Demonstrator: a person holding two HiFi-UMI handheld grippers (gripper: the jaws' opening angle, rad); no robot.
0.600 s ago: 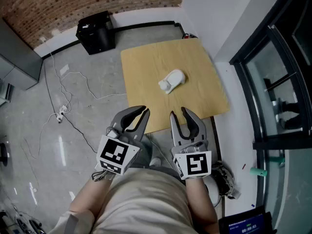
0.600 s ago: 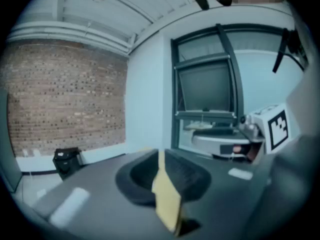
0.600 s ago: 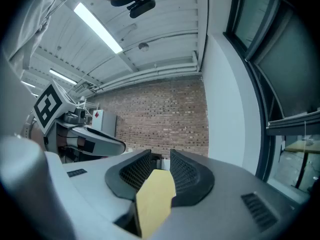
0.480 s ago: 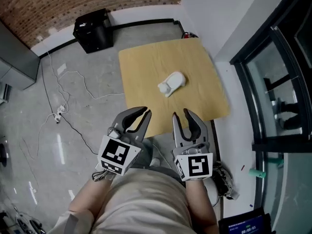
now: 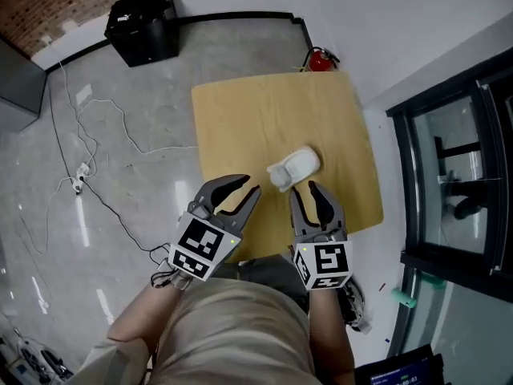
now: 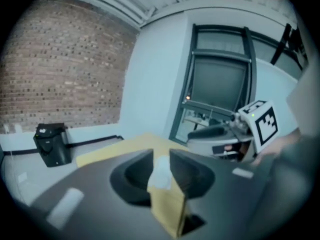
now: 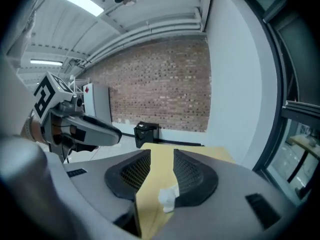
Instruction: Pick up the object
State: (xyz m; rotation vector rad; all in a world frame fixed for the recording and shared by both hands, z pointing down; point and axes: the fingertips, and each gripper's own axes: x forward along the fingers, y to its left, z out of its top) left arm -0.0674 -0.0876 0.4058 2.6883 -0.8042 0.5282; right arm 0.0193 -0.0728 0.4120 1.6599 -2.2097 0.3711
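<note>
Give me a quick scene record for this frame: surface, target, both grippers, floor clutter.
surface: square wooden table
target: white object, lying on the table toward its near right part, nothing touching it
left gripper: jaws apart, empty, over the table's near edge, left of the object
right gripper: jaws apart, empty, tips just short of the object
floor: black box by the brick wall; red fire extinguisher at the table's far corner; loose cables
</note>
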